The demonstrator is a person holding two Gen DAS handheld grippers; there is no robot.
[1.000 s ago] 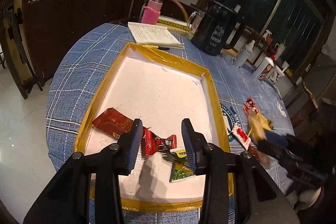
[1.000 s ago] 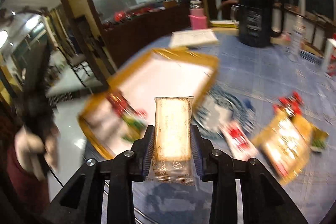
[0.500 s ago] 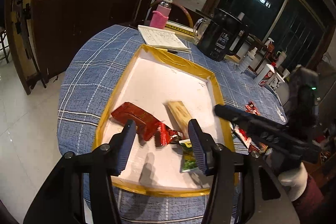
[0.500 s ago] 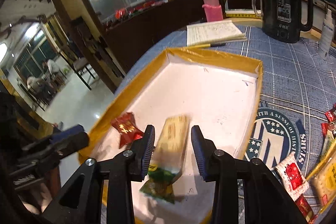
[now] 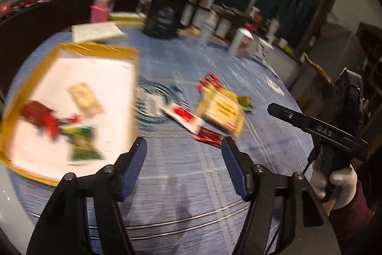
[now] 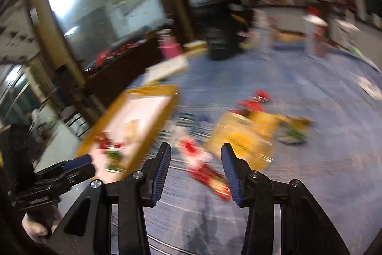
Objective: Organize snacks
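Note:
The yellow-rimmed white tray [image 5: 95, 49] lies at the left, blurred. In it are a beige cracker packet [image 5: 84, 98], red packets [image 5: 40, 116] and a green packet [image 5: 82, 145]. Loose on the blue cloth to its right lie a big yellow packet [image 5: 222, 111], a red-and-white packet [image 5: 183, 117] and a red packet [image 5: 210, 138]. My left gripper [image 5: 183, 145] hovers over bare cloth just short of them, its jaws opening and empty. My right gripper [image 6: 196, 149] points at the red-and-white packet [image 6: 193, 152] and the yellow packet [image 6: 243, 135], its jaws opening too, with nothing between them.
A black kettle [image 5: 164, 13], a pink bottle [image 5: 100, 11], a notebook [image 5: 95, 31] and white bottles [image 5: 241, 42] stand at the far side. A gloved hand [image 5: 339, 183] holds the right gripper [image 5: 281, 112] at the right edge. The left gripper [image 6: 78, 166] shows at lower left.
The right gripper let the beige packet go into the tray. Both grippers then swung right, from over the tray toward the loose snacks, and their jaws stand wider.

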